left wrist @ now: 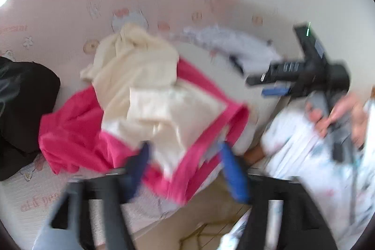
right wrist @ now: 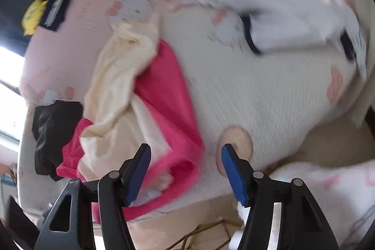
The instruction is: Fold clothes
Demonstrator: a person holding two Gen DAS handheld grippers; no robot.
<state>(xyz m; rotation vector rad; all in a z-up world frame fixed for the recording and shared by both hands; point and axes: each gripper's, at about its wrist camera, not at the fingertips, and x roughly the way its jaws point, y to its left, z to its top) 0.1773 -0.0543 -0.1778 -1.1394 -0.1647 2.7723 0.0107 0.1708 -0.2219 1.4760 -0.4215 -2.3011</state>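
Each gripper is black plastic with two blue finger pads. On the right gripper (right wrist: 186, 170) round silver pivot pins sit on the black linkage arms just behind the pads, beside triangular cut-outs. The left gripper (left wrist: 185, 165) is blurred but built alike. The person's hand (left wrist: 335, 114) wraps a grey-and-black handle; they wear white, faintly patterned clothing.

Right gripper (right wrist: 186, 170) parted over pink garment (right wrist: 168, 95).

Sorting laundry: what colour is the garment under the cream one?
Bright pink garment; the right wrist view shows it best.
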